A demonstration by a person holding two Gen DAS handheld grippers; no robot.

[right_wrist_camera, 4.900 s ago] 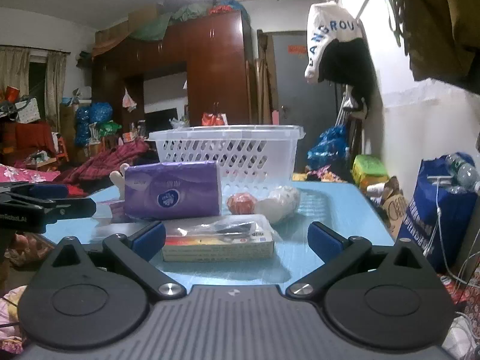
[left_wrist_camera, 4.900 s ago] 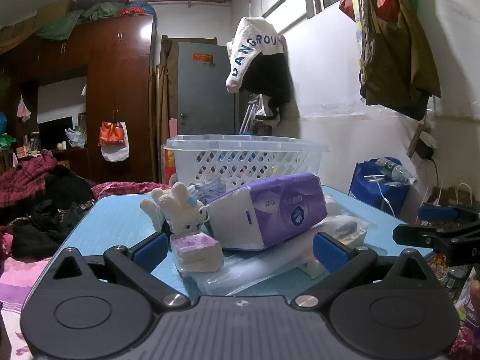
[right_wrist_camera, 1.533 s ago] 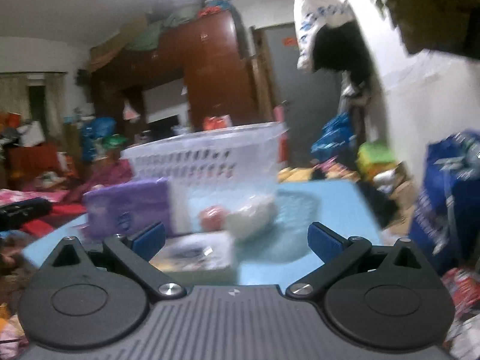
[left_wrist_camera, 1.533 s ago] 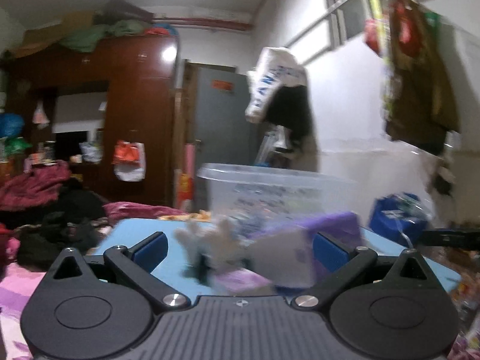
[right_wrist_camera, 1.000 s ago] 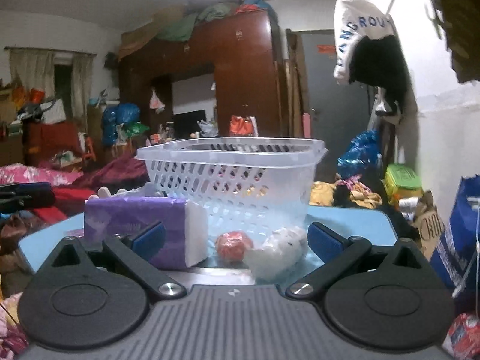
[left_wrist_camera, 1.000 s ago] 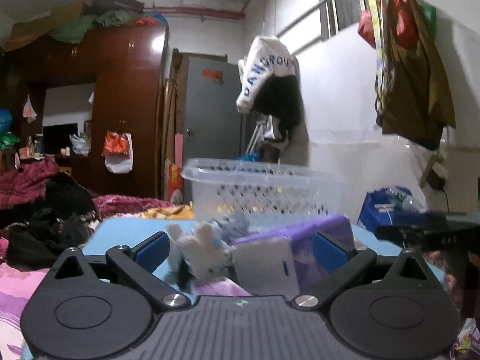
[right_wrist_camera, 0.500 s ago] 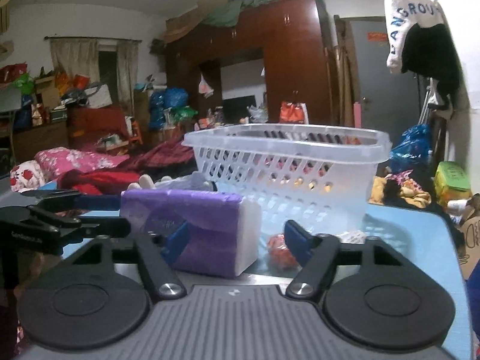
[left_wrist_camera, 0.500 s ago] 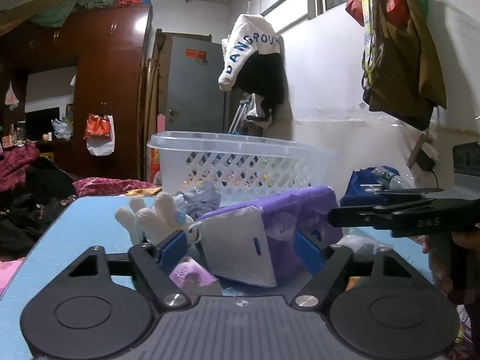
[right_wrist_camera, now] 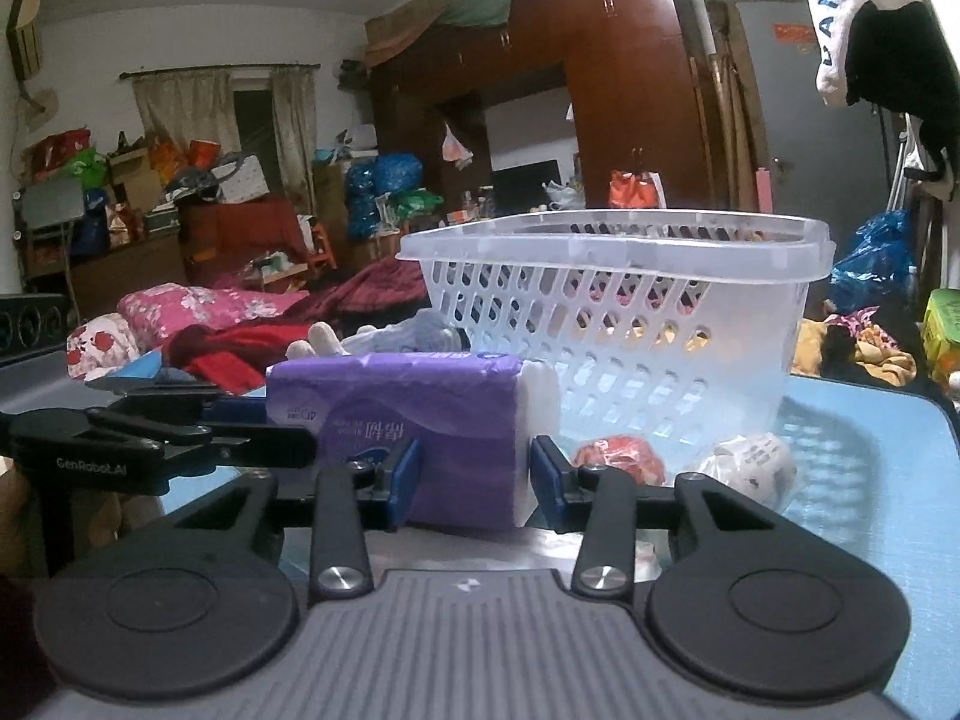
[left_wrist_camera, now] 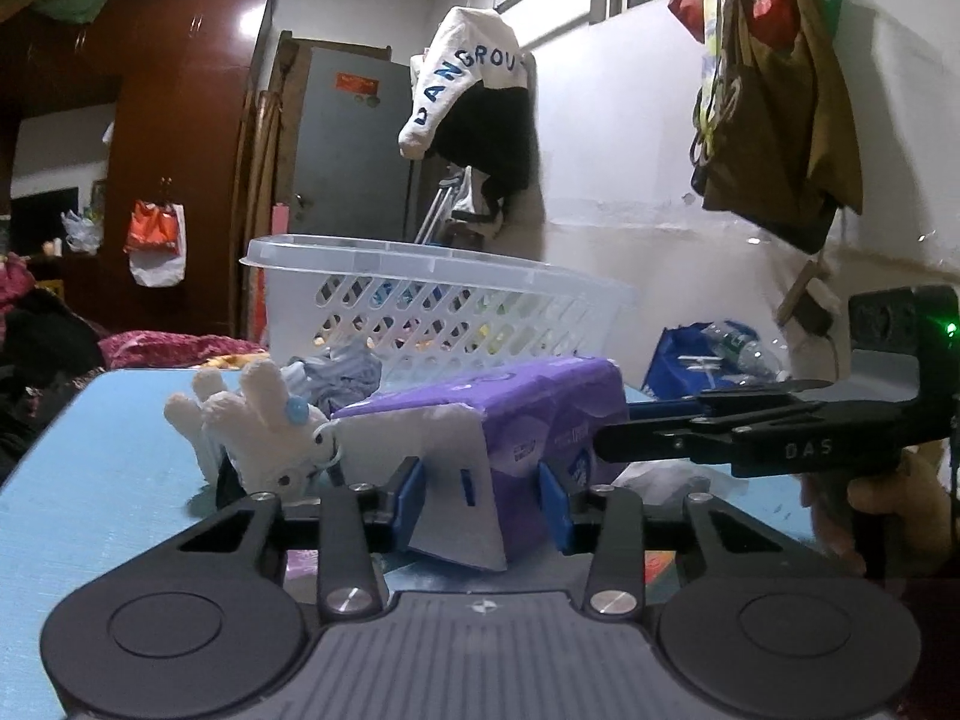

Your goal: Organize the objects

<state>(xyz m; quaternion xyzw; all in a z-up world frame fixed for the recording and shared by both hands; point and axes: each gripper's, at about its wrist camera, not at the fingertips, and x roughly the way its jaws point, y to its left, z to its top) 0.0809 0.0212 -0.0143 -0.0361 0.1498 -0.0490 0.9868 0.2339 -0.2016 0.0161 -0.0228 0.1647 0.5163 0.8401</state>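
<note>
A purple tissue pack lies on the blue table in front of a white slotted basket. My left gripper has its jaws closing on the pack's near white end, both blue pads against its sides. In the right wrist view the same pack sits between the closing jaws of my right gripper, pads touching it. Each gripper shows in the other's view: the right gripper comes in from the right, the left gripper from the left.
A white plush rabbit and a crumpled grey-blue cloth lie left of the pack. A red round item and a white wrapped item rest by the basket. A hand holds the right gripper.
Both pairs of jaws have narrowed from wide open to the sides of the tissue pack. Each gripper has come closer to the pack, and the right view has swung left.
</note>
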